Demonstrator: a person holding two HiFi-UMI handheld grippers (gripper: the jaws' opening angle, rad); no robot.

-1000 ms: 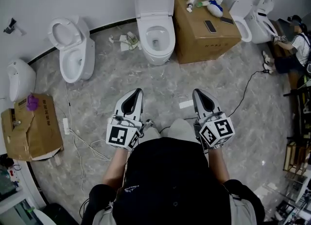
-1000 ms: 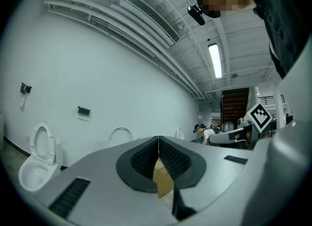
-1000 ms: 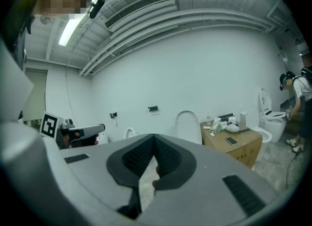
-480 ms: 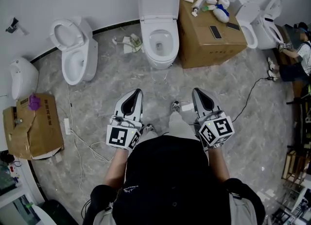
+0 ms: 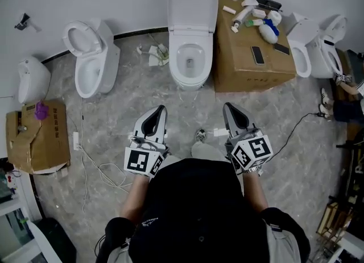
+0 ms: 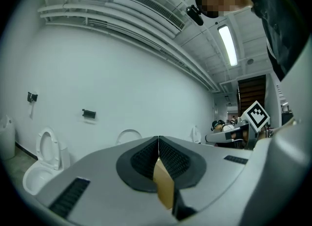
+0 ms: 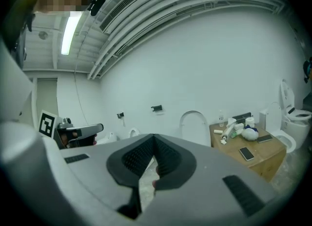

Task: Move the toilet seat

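The white toilet (image 5: 190,57) stands against the far wall in the head view, its lid (image 5: 194,0) raised and the seat ring (image 5: 177,63) lying round the bowl. My left gripper (image 5: 160,108) and right gripper (image 5: 229,107) are held side by side over the floor, well short of the toilet, both shut and empty. In the left gripper view the jaws (image 6: 158,137) meet with nothing between them, and the raised lid (image 6: 128,136) shows just beyond. The right gripper view shows the same lid (image 7: 193,125) past my shut right gripper (image 7: 153,136).
A cardboard box (image 5: 250,57) with bottles and a phone on top stands right of the toilet. Another toilet (image 5: 91,57) and a urinal (image 5: 31,77) are at the left, more toilets (image 5: 318,46) at the right. Cables (image 5: 96,168) and a torn carton (image 5: 37,137) lie on the floor at the left.
The toilet and the box beside it have come nearer in the head view as both grippers moved forward towards them. Both grippers have stayed shut.
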